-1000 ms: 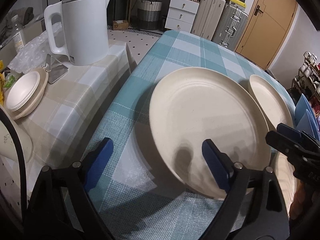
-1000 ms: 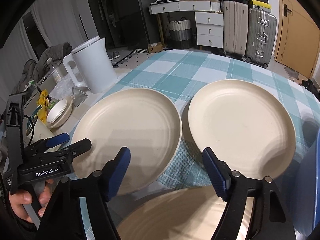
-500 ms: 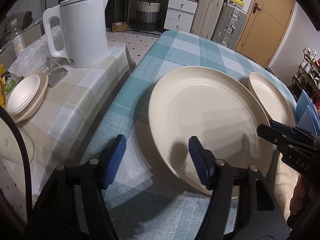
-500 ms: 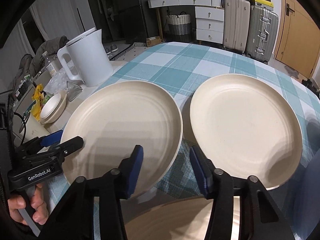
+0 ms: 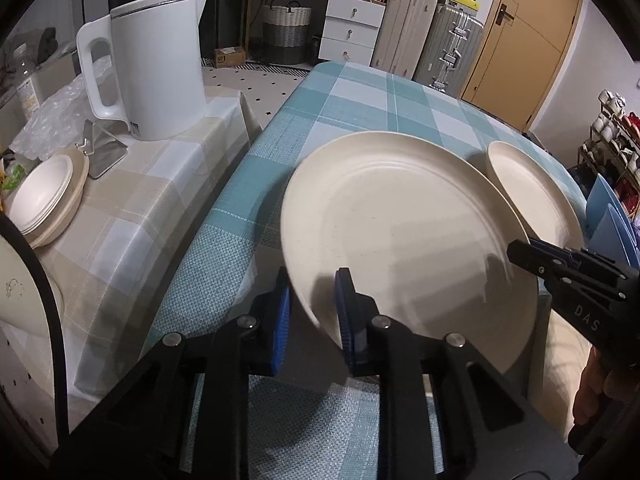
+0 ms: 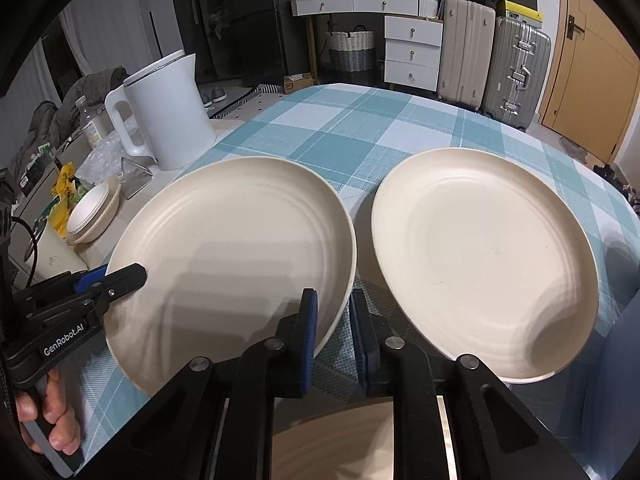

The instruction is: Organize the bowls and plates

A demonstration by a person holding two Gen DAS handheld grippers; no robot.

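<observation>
Tongs (image 5: 312, 312) – round, matte cream plate (image 5: 400, 240)

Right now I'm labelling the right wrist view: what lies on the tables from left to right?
Stacked bowls → white kettle → gripped plate → second plate.

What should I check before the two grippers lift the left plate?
1. Left gripper clamped on the plate rim: ok.
2. Right gripper clamped on the same plate's opposite rim: ok.
3. Plate empty, nothing to slide off: ok.
4. Second plate apart from the gripped one: ok, a narrow gap shows.
5. Kettle away from the plate: ok.
6. Grip firm enough to carry: cannot tell.
</observation>
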